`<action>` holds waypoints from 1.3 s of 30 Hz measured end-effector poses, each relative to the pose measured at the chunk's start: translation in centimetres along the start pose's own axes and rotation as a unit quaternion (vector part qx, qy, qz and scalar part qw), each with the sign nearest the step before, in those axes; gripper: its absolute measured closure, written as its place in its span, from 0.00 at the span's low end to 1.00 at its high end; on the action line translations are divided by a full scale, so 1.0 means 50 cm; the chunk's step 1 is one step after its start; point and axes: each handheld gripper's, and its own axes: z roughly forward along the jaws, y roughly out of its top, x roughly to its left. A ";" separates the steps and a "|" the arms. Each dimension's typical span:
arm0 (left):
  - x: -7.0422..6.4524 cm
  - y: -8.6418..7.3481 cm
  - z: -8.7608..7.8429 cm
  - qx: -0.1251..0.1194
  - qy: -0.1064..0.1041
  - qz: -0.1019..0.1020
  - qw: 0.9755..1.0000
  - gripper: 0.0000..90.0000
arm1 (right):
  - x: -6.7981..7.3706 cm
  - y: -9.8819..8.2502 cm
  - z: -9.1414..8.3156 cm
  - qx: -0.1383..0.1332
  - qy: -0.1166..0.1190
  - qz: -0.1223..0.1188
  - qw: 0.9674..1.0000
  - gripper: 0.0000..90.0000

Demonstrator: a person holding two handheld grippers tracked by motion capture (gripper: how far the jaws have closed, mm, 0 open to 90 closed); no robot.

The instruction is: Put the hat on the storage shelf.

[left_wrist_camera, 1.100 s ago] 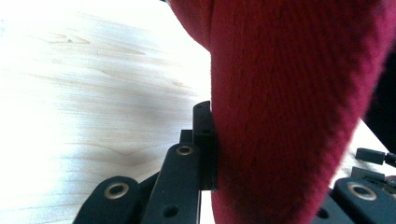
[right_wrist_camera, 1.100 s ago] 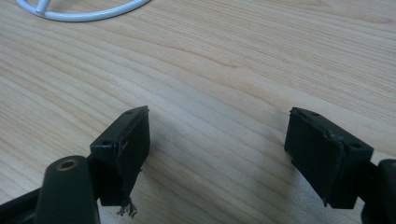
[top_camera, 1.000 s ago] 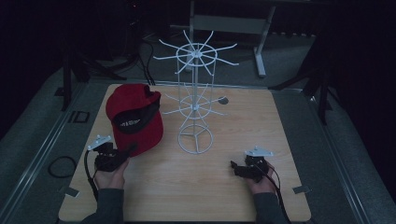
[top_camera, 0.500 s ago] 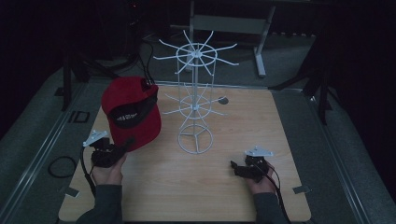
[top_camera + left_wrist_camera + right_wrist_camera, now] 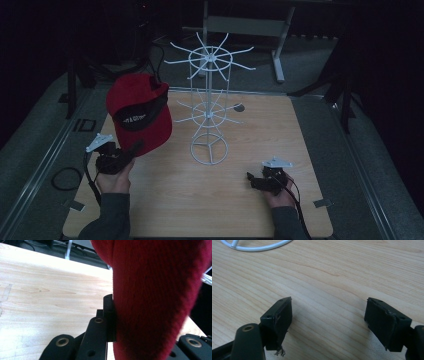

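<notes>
The left gripper [image 5: 131, 150] was clamped on the brim of the red cap [image 5: 140, 112], holding it in the air above the left part of the wooden table [image 5: 310, 150], just left of the white wire rack [image 5: 209, 107]. The right gripper [image 5: 251, 179] rested low over the table at the right, jaws spread wide with nothing between them. The step in hand appeared to be carrying the cap toward the rack. The next move would call for bringing the cap onto one of the rack's prongs without snagging neighbouring wires.
</notes>
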 end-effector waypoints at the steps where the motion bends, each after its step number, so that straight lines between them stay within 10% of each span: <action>1: -0.001 0.002 0.000 -0.002 -0.001 0.000 1.000 0.95 | 0.000 0.000 0.000 0.000 0.000 0.000 1.000 0.25; 39: -0.040 0.083 -0.012 -0.045 -0.014 0.024 0.999 0.95 | 0.000 0.000 0.000 0.000 0.000 0.001 1.000 0.25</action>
